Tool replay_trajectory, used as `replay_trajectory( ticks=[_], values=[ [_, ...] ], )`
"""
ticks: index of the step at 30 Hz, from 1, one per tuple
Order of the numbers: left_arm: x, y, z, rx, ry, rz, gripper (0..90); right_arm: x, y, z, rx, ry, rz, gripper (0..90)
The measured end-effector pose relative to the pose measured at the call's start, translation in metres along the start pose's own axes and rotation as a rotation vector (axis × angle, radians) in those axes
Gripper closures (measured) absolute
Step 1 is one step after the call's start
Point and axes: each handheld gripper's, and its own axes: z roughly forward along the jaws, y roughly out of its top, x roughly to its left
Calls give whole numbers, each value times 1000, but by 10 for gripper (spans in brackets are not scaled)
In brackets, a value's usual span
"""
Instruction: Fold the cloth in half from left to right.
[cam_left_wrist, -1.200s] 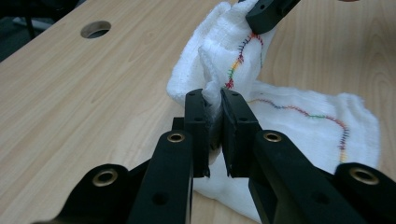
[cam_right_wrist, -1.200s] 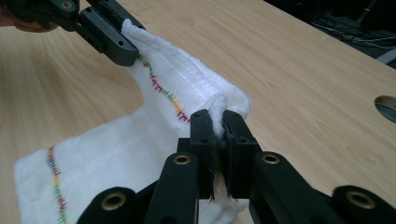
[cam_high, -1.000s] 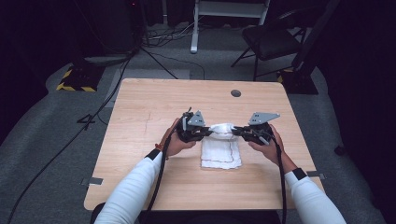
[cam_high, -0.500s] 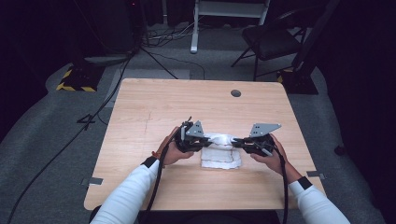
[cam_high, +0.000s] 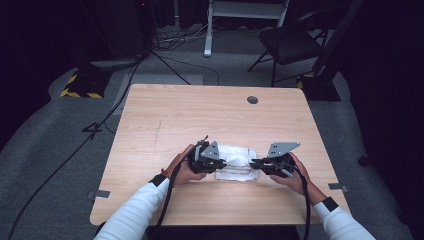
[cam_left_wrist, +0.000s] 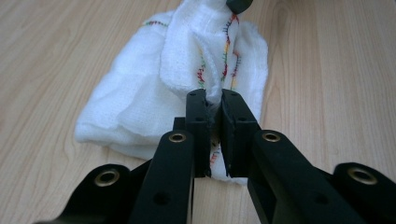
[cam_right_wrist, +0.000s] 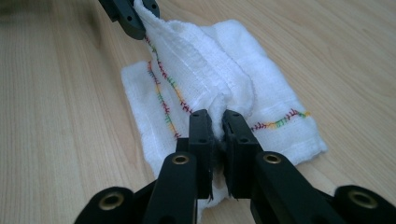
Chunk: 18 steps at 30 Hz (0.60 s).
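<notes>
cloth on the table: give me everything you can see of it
The cloth is white woven fabric with multicoloured stitching along its hems. It lies folded in layers on the wooden table, near the front edge. The left tool and right tool each pinch an opposite end, lifting a bunched ridge between them.

Table (cam_high: 165, 115): light wood-grain top, rectangular, rounded corners.
Grommet (cam_high: 252, 99): dark round hole in the table top, near the far edge, right of centre.
Floor (cam_high: 45, 150): grey carpet around the table.
Chair (cam_high: 292, 45): black, beyond the table's far right corner.
White frame (cam_high: 210, 27): white legs and crossbar of a stand, behind the table, near the top centre.
Hazard-striped base (cam_high: 80, 87): yellow-and-black marked, on the floor at far left.
Floor cables (cam_high: 75, 150): black, run across the carpet left of the table.
Tape patches (cam_high: 101, 193): grey, on the floor by the near table corners.
</notes>
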Motion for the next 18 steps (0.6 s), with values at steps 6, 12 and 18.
replay_trajectory(
  ticks=[6,12,18],
  values=[
    [-2,-11,1,24,0,-15,810,2,-9,1,23,8,9,779],
    [-3,-16,-1,21,-11,-31,797,5,-14,-2,38,5,13,728],
    [-7,-22,-4,35,-10,-39,785,7,-17,-7,34,0,18,665]
  ],
)
